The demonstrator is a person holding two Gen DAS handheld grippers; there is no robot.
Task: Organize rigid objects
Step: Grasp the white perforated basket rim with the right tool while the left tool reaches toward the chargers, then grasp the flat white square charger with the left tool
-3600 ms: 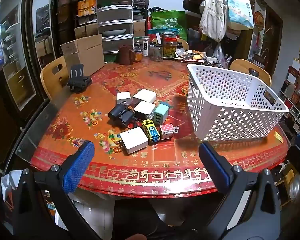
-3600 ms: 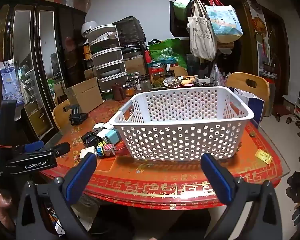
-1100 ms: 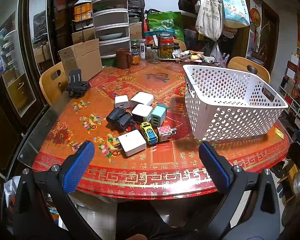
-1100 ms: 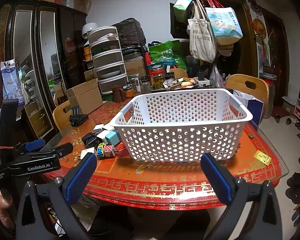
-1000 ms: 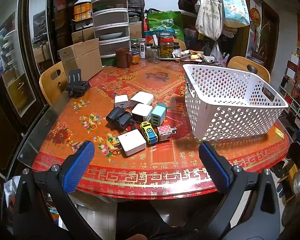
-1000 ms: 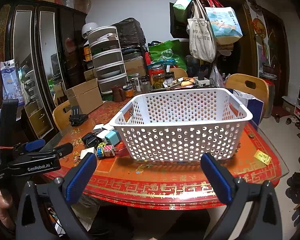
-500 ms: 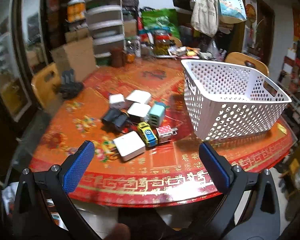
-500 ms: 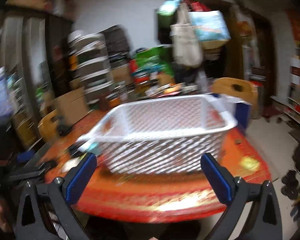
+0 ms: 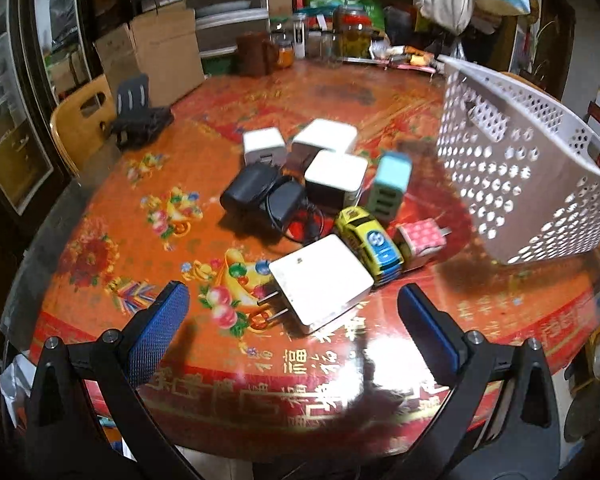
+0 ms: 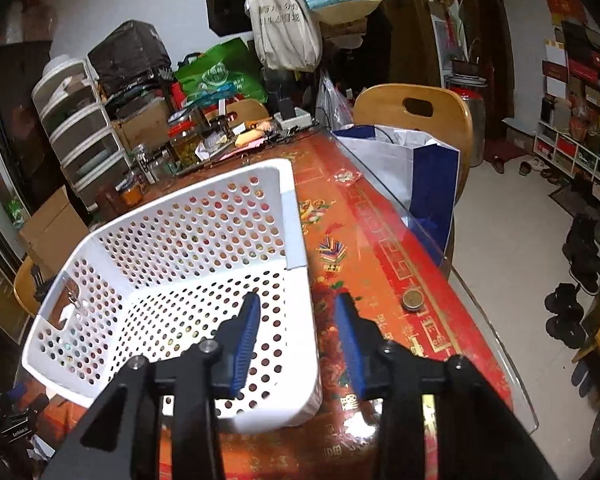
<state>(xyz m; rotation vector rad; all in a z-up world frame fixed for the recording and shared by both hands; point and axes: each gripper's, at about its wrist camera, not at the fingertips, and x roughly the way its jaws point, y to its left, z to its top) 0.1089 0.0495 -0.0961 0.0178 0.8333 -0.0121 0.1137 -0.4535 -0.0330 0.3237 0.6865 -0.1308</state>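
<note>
Red table (image 9: pixel 340 92) | left tool (image 9: pixel 292 320) gaping, nearest charger (image 9: pixel 320 280) ahead | right tool (image 10: pixel 296 320) straddling basket (image 10: pixel 296 216) wall

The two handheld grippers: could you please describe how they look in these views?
Both match: the left gripper and right gripper have matte black angular arms with silver bolt heads at the joints. Their jaws carry blue pads with a fine textured surface. No cables, markings or sleeves are visible on either here.

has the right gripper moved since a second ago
Yes. The right gripper has come forward and over the white basket; its jaws, narrower now, straddle the basket's right wall, where before the basket sat well ahead of it.
</note>
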